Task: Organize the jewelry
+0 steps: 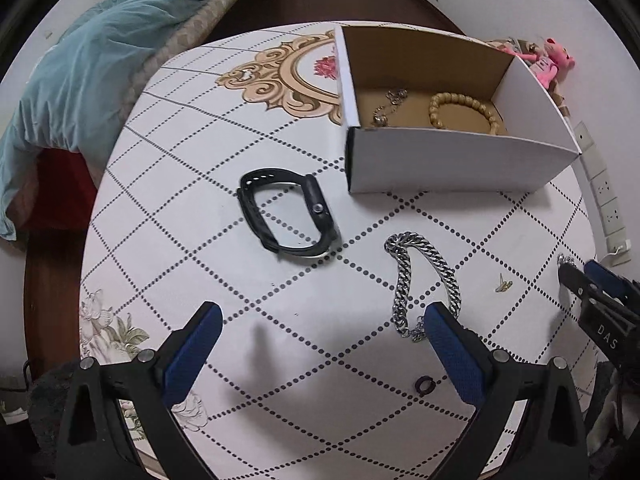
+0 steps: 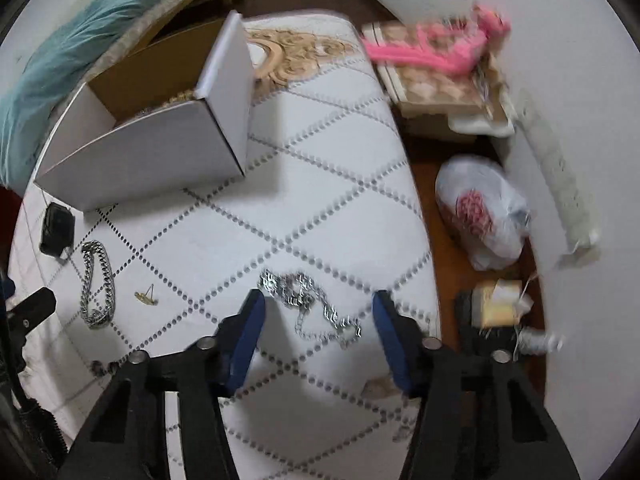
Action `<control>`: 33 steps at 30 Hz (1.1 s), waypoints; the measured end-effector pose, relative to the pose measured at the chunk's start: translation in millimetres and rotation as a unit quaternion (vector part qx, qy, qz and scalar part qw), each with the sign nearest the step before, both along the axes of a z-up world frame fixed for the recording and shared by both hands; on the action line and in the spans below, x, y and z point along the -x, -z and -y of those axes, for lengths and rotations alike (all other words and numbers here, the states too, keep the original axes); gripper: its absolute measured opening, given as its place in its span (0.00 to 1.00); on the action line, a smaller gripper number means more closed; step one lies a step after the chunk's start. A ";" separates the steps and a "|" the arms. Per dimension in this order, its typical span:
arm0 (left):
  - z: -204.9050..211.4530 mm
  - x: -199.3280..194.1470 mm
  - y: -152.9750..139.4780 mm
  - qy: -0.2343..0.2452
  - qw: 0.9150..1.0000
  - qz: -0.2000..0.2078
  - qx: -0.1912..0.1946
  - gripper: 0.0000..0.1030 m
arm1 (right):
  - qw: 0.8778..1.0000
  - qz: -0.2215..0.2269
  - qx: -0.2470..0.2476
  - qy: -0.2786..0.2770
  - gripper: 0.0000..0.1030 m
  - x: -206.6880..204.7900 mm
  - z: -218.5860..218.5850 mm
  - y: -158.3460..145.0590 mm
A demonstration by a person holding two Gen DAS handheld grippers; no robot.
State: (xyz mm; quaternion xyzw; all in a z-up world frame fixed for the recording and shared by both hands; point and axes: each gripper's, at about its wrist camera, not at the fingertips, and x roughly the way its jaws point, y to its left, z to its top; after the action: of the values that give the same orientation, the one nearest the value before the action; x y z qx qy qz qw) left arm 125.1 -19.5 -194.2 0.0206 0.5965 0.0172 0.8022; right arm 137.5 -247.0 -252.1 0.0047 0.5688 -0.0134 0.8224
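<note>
A white cardboard box [image 1: 452, 160] stands open on the table; inside lie a wooden bead bracelet [image 1: 464, 114] and a thin silver chain [image 1: 390, 106]. A black watch [image 1: 286, 212] lies left of the box, a thick silver chain bracelet [image 1: 428, 280] below it, a small gold earring [image 1: 503, 285] to its right, and a small black ring [image 1: 425, 383] nearer me. My left gripper [image 1: 324, 320] is open and empty above the table. My right gripper [image 2: 318, 304] is open, its fingers either side of a thin silver necklace [image 2: 312, 304] near the table's right edge. The box [image 2: 152, 168] also shows there.
A blue blanket [image 1: 92, 60] lies on a bed beyond the table's left side. A pink plush toy [image 2: 440, 48] sits on a stand at the right. A white plastic bag [image 2: 484, 212] and a power strip [image 2: 560, 184] lie on the floor beside the table edge.
</note>
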 end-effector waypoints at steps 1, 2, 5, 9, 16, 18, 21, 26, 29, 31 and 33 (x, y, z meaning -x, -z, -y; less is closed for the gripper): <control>1.0 -0.7 1.0 0.003 1.000 0.000 0.001 1.00 | 1.000 0.005 0.000 -0.001 0.40 0.2 -2.1 -0.2; 1.7 -1.4 1.2 0.004 1.000 0.000 0.001 1.00 | 1.000 0.007 0.000 -0.003 0.31 -0.6 -3.2 -1.0; 3.4 -4.8 3.3 0.007 1.000 -0.002 0.007 0.99 | 1.000 0.012 0.004 -0.007 0.10 -0.3 -9.4 -1.3; 5.2 -6.3 4.0 0.014 1.000 -0.001 0.015 0.99 | 1.000 0.017 0.002 -0.006 0.08 0.2 -7.5 -0.2; 6.4 -12.4 9.1 0.015 0.998 -0.009 0.057 0.88 | 0.998 0.032 -0.049 0.019 0.06 8.7 -1.7 -23.1; 9.7 -14.5 12.7 0.021 0.998 -0.017 0.064 0.69 | 0.998 0.035 -0.056 0.022 0.06 11.0 -0.8 -26.4; 20.6 -14.9 19.2 0.043 0.998 -0.017 0.050 0.43 | 0.997 0.032 -0.059 0.024 0.06 11.7 -0.3 -26.3; 32.6 -13.4 17.7 0.077 0.996 -0.010 0.053 0.05 | 0.997 0.026 -0.059 0.034 0.06 12.8 1.1 -24.8; 23.5 -11.0 15.7 0.059 0.993 -0.014 0.100 0.05 | 0.997 0.028 -0.063 0.034 0.06 14.1 0.9 -27.0; 13.2 -6.0 8.3 0.043 0.991 -0.009 0.127 0.05 | 0.997 0.034 -0.068 0.034 0.06 15.5 0.2 -32.2; 5.1 -0.9 0.1 0.034 0.989 -0.002 0.142 0.05 | 0.996 0.038 -0.074 0.034 0.06 16.9 -0.6 -36.8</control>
State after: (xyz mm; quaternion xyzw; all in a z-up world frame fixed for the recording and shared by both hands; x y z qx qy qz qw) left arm 126.0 -24.6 -194.3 -0.0737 0.5935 -0.0952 0.7958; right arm 120.5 -246.4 -215.4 0.0857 0.5364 0.0007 0.8396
